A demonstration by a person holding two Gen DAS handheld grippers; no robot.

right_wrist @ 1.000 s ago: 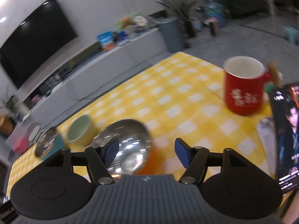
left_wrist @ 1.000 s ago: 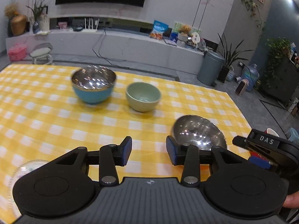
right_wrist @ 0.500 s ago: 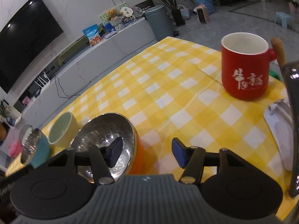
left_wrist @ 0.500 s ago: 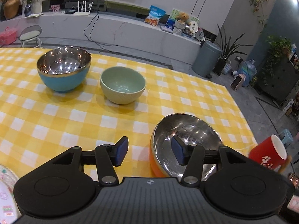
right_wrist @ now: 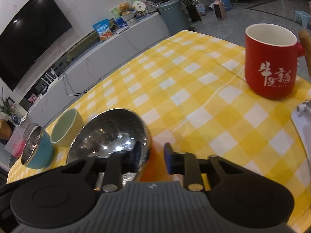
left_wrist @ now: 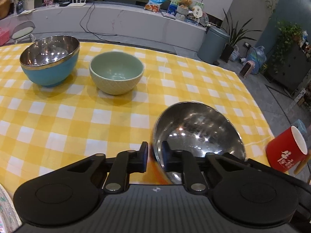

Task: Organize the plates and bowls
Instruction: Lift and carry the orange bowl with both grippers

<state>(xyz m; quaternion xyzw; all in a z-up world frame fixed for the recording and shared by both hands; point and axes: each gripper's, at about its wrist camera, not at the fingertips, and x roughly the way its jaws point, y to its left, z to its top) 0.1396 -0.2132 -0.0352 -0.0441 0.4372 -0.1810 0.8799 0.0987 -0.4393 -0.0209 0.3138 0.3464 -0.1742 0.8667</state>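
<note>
A yellow-and-white checked tablecloth (left_wrist: pixel 81 120) covers the table and fills most of both views. On it, nearest the cameras, sits the orange bowl (left_wrist: pixel 196 132) with a shiny steel inside; its orange outer wall shows low by the fingers. Both tools straddle this bowl's rim. The left gripper (left_wrist: pixel 154 158) has one finger outside the wall and the other inside the steel hollow, drawn close around the rim on the bowl's left side; whether the pads actually press the wall cannot be told. The right gripper (right_wrist: pixel 152 156) does likewise on the opposite side, with its left finger inside the bowl and its blue-padded right finger outside the orange wall, a small gap visible there, so contact is unclear.

Well apart, toward the far left of the cloth, stands the blue bowl (left_wrist: pixel 49 66), steel-lined and upright. Just beside it, not touching, is the smaller pale green bowl (left_wrist: pixel 116 72), also upright and empty.

Off to the right near the table edge stands a red mug (right_wrist: pixel 271 62) with white characters and a wooden handle. A patterned plate edge (left_wrist: pixel 5 209) peeks in at the lower left of the left wrist view.
</note>
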